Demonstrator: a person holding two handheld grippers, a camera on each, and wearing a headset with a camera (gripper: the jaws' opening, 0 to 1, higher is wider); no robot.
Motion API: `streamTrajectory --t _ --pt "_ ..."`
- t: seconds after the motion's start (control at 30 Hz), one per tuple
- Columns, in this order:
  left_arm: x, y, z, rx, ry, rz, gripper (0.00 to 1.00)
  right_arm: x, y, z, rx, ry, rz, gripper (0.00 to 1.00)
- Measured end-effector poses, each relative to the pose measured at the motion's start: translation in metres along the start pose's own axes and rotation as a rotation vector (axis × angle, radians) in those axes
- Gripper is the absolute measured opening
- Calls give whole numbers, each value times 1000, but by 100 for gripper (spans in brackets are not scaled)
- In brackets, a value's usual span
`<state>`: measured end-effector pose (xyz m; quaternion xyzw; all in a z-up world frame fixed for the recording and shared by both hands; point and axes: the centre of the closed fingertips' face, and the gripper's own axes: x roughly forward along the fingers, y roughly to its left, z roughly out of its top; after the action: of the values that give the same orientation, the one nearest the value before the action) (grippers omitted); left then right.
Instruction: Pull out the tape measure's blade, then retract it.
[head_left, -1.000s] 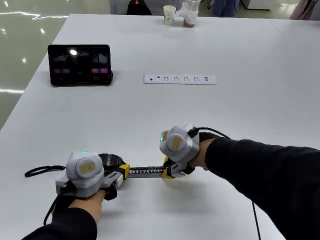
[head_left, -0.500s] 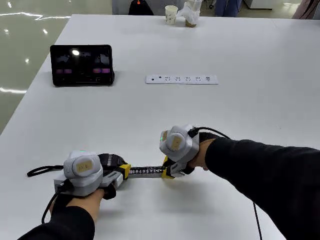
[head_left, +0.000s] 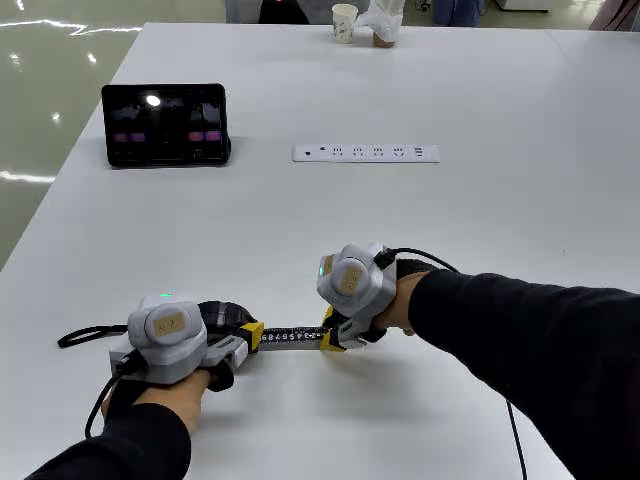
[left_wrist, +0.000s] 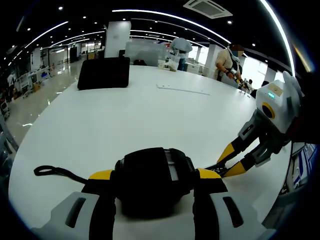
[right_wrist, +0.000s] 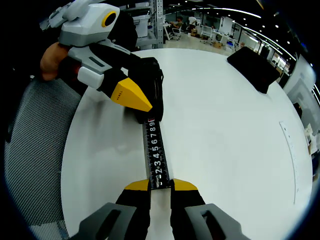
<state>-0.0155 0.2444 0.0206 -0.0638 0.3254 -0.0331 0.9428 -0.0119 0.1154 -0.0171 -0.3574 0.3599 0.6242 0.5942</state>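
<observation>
Setting: A wide white table (head_left: 480, 220) seen from above. A person's dark sleeves (head_left: 530, 345) reach in from the near edge.

Tape measure: A black tape measure (head_left: 224, 318) rests on the table near the front edge, towards the left.

Left tongs: The left tongs (left_wrist: 155, 175) are closed around the body of the tape measure. One yellow tip sits against each side, gripping it.

Blade: A short length of the blade (right_wrist: 155, 147) is drawn out. It lies flat along the table, from the tape measure across to the right tongs. The numbers one to nine can be read on it in the right gripper view.

Right tongs: The right tongs (right_wrist: 160, 186) are pressed together on the free end of the blade. They pinch it between their yellow tips, and in the head view they slant down towards the table.

Strap: A thin black strap (left_wrist: 55, 171) loops out on the table to the left of the tape measure.

Farther back: A dark tablet (head_left: 165, 123) stands at the left. A white power strip (head_left: 366, 153) lies flat near the middle. A paper cup (head_left: 344, 22) stands at the far edge.
</observation>
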Motion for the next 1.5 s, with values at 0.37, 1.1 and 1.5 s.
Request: streamTrajectory --t 0.37,1.1,1.5 --pt "1 0 0 2 -3 -3 57 4 1 7 7 -18 3 12" --pt "1 1 0 7 -8 -13 58 9 3 20 22 -36 -11 12" --pt "1 2 1 7 -6 -15 58 11 4 23 28 -50 -8 12"
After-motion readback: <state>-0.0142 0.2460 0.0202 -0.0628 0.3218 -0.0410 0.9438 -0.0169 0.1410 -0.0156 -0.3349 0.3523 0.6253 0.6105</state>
